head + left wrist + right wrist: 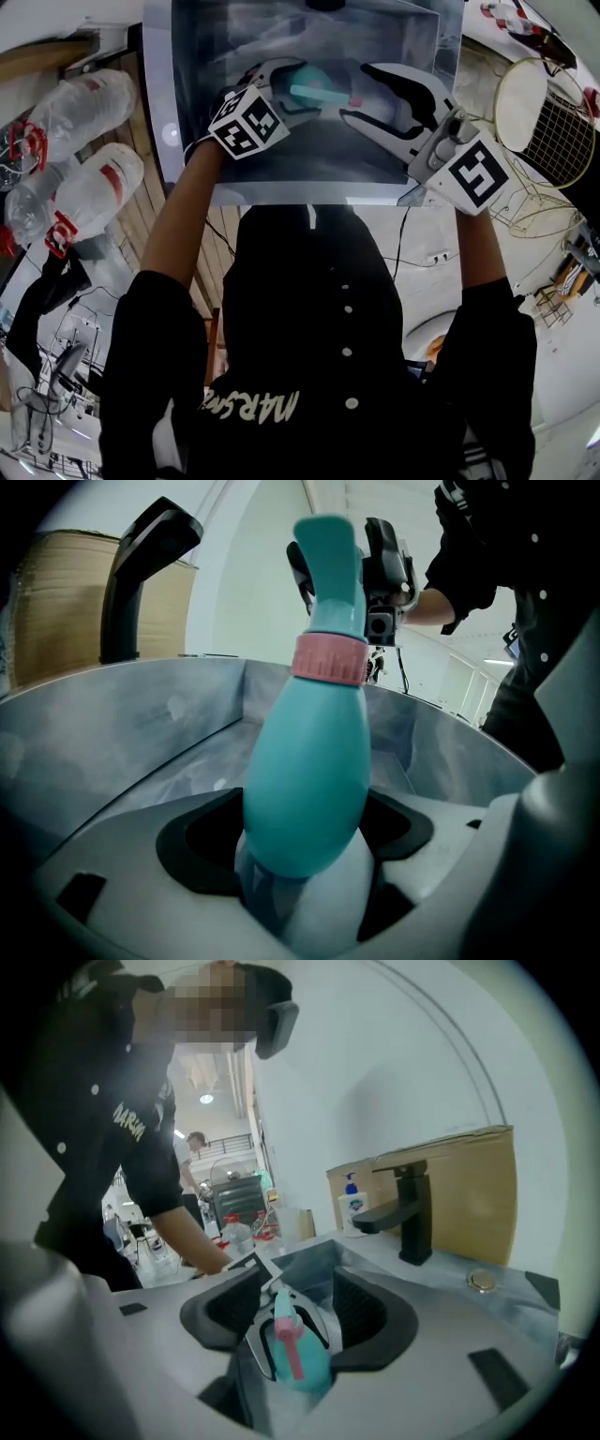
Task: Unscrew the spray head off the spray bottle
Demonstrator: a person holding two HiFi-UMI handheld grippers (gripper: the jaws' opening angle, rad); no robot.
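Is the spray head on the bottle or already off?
On: the spray head sits atop the pink collar on the teal bottle.

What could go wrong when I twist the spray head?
The left gripper holds the spray bottle only by its smooth rounded base, so it may spin or slip into the sink when twisted. The right gripper is open, short of the spray head; closing above the pink collar might turn nothing.

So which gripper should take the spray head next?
Right gripper: jaws open, facing the head. Left gripper clamps the bottle body, so it should likely just hold.
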